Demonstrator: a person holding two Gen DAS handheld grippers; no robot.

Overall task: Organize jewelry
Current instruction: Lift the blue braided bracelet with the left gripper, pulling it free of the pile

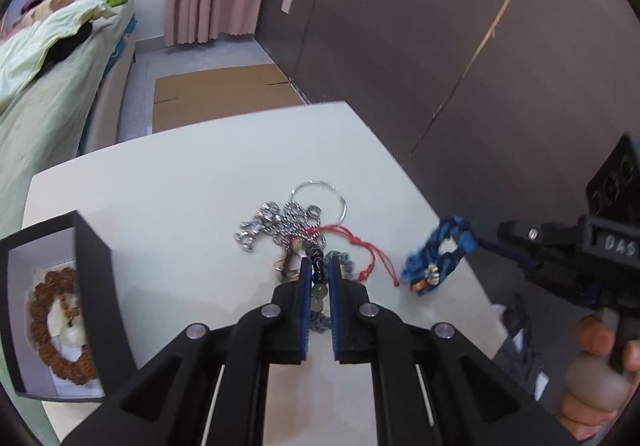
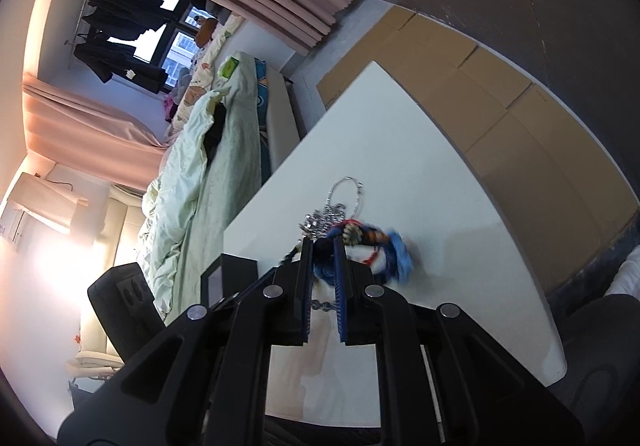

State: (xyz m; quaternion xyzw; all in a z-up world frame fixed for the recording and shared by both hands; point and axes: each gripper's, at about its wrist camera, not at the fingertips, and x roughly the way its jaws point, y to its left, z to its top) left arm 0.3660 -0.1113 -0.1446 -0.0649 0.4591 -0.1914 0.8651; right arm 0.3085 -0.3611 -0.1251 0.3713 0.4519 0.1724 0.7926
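Jewelry was mostly unsorted: my left fingers (image 1: 319, 270) pinched a green-and-black bead bracelet (image 1: 317, 282) from the tangled pile (image 1: 294, 230) beyond them, right fingers (image 2: 323, 246) clenched a blue braided bracelet (image 1: 436, 254); one brown bracelet (image 1: 60, 322) sat boxed at left.

Blue braided bracelet (image 1: 436, 256) lifted off table, beaded bracelet (image 1: 317, 288) between jaws, silver chains (image 1: 276, 224) heaped
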